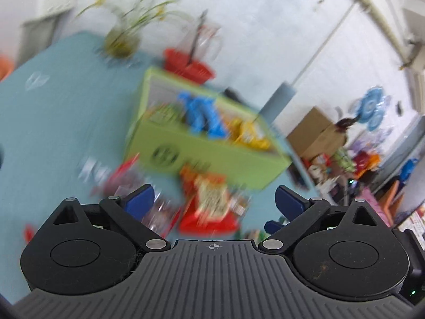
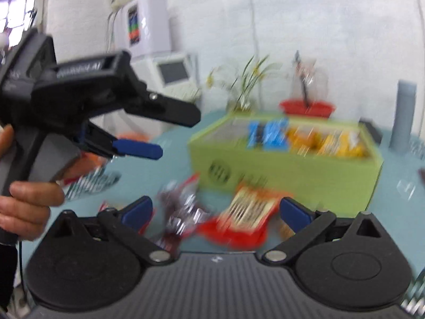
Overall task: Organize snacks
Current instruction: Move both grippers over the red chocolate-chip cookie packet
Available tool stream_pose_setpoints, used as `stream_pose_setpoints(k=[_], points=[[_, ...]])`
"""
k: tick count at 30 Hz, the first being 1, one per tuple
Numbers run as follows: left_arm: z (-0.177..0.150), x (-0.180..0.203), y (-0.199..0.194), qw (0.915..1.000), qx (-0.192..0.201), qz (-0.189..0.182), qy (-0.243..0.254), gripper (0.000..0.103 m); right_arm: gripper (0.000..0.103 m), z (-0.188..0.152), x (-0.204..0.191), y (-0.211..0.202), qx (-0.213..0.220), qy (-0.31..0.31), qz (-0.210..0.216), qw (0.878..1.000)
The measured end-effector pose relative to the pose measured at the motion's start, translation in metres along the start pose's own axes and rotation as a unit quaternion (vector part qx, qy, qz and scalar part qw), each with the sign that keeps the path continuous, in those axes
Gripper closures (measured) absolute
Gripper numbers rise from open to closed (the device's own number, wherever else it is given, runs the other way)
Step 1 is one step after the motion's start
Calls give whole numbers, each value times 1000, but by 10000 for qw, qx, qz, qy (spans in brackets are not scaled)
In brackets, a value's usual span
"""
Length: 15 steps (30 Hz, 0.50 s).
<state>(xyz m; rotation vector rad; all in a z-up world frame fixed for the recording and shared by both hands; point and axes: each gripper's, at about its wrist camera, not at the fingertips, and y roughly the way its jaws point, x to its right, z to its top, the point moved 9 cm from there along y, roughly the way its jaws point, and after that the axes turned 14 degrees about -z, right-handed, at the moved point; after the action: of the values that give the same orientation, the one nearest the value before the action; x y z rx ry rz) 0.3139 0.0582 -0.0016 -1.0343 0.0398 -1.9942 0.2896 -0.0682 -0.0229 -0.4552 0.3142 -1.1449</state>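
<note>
Both tongs, left (image 1: 214,199) and right (image 2: 215,208), wide open above loose snack packets (image 2: 245,210).

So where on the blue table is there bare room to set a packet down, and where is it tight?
Free: the blue table left of the green box, up to the potted plant. Inside the box, the left end beside the blue packets looks bare, though blurred. Crowded: in front of the box, around the red-orange packet and silvery packet.

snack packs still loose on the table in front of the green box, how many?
2 clearly: a red-orange pack against the green box, a silvery dark-red one left of it. Blur may hide more.
</note>
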Motion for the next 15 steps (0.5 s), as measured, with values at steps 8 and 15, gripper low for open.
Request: stream_pose_setpoints(k=[8, 15], points=[[-60, -20, -20, 9975, -478, -32, -515, 27, 2, -40, -73, 13, -290, -1330, 328, 9902], [-68, -22, -16, 9973, -616, -61, -391, 27, 2, -51, -95, -1, -610, -1232, 726, 9878]])
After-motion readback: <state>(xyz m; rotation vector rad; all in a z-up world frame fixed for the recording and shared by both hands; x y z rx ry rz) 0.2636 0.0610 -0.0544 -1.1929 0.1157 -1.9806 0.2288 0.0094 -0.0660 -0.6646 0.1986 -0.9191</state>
